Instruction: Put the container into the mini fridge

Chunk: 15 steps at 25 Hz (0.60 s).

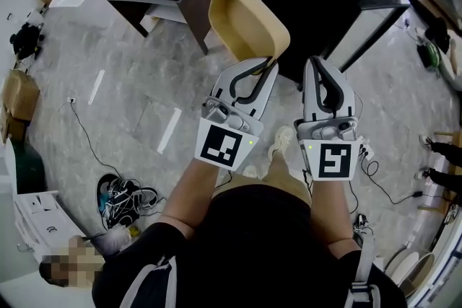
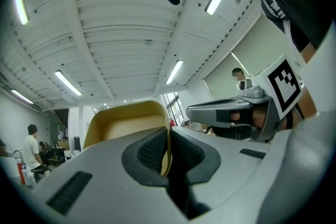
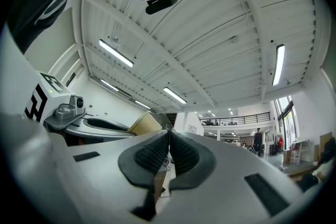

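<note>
Tan container (image 1: pixel 249 24), rim pinched in left gripper (image 1: pixel 261 68), hangs over floor (image 1: pixel 130 97).

The left gripper (image 1: pixel 261 68) and right gripper (image 1: pixel 319 65) are held side by side ahead of the torso on bare, extended forearms, marker cubes turned up toward the head. The left jaws are clamped on the thin rim of the tan container (image 1: pixel 245 22), one pad against each face. The right jaws are closed, pad against pad.
</note>
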Motion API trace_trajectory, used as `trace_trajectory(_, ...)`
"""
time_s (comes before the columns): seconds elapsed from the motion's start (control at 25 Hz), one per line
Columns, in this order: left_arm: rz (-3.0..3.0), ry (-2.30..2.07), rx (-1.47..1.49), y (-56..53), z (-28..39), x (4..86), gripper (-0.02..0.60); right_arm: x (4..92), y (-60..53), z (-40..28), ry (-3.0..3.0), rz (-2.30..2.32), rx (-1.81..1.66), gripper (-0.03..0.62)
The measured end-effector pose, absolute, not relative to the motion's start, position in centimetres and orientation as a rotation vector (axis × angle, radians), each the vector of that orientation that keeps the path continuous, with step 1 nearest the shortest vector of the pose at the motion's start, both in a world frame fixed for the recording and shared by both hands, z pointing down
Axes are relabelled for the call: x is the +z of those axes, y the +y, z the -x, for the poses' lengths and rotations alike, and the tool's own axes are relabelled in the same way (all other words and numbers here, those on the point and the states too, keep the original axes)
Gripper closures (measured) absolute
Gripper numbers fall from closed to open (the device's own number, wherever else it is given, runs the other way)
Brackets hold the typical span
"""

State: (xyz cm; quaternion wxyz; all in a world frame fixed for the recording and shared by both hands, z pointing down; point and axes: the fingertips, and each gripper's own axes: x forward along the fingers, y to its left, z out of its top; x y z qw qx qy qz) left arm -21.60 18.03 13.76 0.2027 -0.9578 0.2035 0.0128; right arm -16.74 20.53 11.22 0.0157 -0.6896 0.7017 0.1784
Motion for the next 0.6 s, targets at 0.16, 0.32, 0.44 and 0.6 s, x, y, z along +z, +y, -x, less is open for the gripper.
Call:
trace_trajectory(0.16, 2.680, 0.591, 0.003, 13.7, 17.2, 14.9, 0.548, 11.4, 16.3, 12.2, 2.151, 2.117, 0.483, 0.557)
trace_trajectory(0.32, 2.687, 0.615, -0.032, 8.5, 12.1, 16.3, 0.548, 13.1, 11.0, 6.7, 2.232, 2.111, 0.486, 0.557)
trace_trajectory(0.44, 2.698, 0.634, -0.046, 4.9, 8.1, 17.2, 0.548, 13.9, 7.2, 2.4, 2.264, 2.097, 0.484, 0.557)
trace_trajectory(0.6, 2.700, 0.654, -0.057, 1.3, 4.1, 17.8, 0.548, 13.7, 3.2, -1.6, 2.236, 2.064, 0.438, 0.557)
